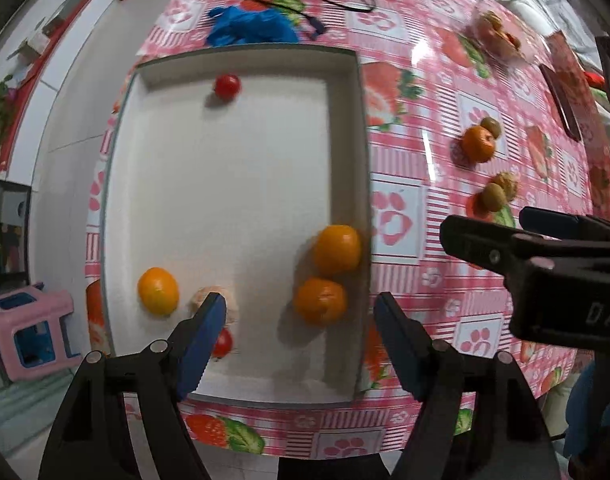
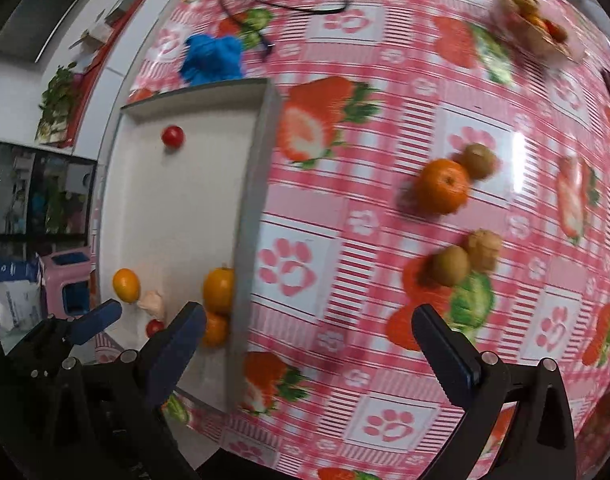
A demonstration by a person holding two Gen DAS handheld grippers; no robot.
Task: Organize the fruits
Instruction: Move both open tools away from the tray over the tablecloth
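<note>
Progress – six pieces in white tray (image 1: 241, 394) | left on cloth, right of frame: orange (image 2: 442, 187), four smaller fruits (blurred) | both my jaws wide, empty

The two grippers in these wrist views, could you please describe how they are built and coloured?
Both match: the left gripper and right gripper have black angular frames with silver round pivot pins, and blue-faced jaws tapering to points. Seen from the left wrist, the right gripper's black body bears pale lettering, partly cut off. No sleeves are clearly visible.
</note>
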